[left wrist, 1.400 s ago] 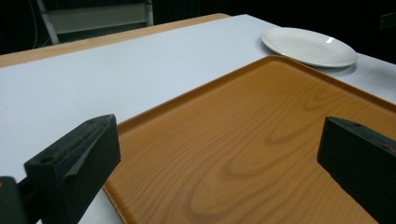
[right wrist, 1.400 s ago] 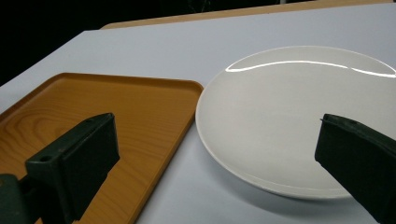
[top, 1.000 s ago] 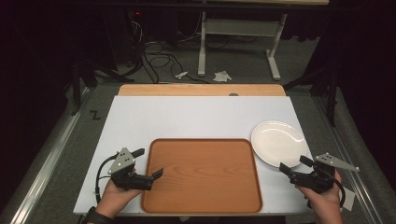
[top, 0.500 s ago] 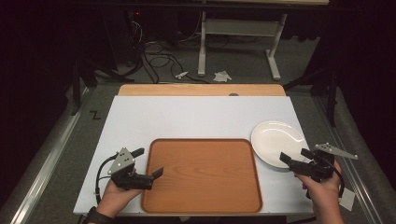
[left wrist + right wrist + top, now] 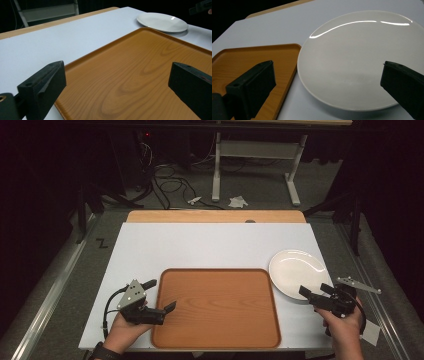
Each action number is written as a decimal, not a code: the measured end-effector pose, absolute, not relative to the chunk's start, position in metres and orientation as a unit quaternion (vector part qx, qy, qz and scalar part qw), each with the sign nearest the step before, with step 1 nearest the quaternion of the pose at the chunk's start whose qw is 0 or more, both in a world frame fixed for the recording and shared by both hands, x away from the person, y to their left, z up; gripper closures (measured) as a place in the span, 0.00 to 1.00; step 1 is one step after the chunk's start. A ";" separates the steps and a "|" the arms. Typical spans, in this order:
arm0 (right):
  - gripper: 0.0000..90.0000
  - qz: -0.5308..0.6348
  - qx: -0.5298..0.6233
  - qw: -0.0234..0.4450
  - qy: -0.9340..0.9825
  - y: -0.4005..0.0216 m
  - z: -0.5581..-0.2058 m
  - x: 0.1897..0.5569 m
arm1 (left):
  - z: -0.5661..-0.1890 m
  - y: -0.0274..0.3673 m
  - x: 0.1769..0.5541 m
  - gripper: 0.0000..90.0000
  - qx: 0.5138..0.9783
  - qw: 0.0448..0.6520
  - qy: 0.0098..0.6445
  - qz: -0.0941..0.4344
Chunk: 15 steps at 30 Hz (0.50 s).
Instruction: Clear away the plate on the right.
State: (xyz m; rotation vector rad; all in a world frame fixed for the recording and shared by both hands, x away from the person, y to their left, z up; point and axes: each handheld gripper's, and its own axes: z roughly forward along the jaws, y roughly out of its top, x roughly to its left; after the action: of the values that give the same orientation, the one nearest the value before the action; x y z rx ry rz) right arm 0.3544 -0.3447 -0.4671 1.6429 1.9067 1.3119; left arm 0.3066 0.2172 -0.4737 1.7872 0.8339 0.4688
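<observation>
Here one white plate [image 5: 296, 273] and one wooden tray [image 5: 216, 306] lie between two wide-open hand-held grippers, left [image 5: 161, 296] and right [image 5: 315, 290].

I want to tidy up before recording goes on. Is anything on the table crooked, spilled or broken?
Nothing stands out. The wooden tray lies square to the table edge and is bare. The white plate sits flat beside its far right corner, clean and whole. Both the left gripper and right gripper are open, holding nothing.
</observation>
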 end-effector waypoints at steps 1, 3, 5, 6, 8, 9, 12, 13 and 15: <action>0.01 0.456 0.574 0.148 0.664 -0.345 -0.468 0.354 | -0.474 0.217 0.307 0.03 0.748 0.529 0.349 0.196; 0.01 0.458 0.576 0.140 0.662 -0.347 -0.470 0.353 | -0.473 0.218 0.306 0.03 0.747 0.528 0.352 0.196; 0.01 0.462 0.582 0.132 0.656 -0.350 -0.472 0.351 | -0.474 0.218 0.306 0.03 0.746 0.530 0.353 0.197; 0.01 0.462 0.583 0.130 0.656 -0.352 -0.472 0.351 | -0.474 0.219 0.306 0.03 0.746 0.530 0.353 0.196; 0.01 0.464 0.588 0.126 0.651 -0.358 -0.474 0.349 | -0.474 0.219 0.306 0.02 0.747 0.529 0.352 0.196; 0.01 0.465 0.592 0.123 0.647 -0.361 -0.474 0.348 | -0.473 0.220 0.306 0.02 0.746 0.530 0.351 0.196; 0.01 0.480 0.610 0.100 0.623 -0.373 -0.477 0.346 | -0.473 0.220 0.307 0.02 0.747 0.531 0.350 0.193; 0.01 0.485 0.617 0.092 0.613 -0.377 -0.478 0.346 | -0.473 0.220 0.307 0.02 0.747 0.531 0.351 0.192; 0.01 0.493 0.628 0.078 0.597 -0.385 -0.480 0.346 | -0.474 0.220 0.307 0.02 0.748 0.530 0.349 0.190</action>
State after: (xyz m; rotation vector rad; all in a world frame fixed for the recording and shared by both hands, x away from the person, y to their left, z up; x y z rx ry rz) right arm 0.3457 -0.3847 -0.4804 1.8796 1.7891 1.4770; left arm 0.3070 0.2201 -0.4736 1.7865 0.8339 0.4545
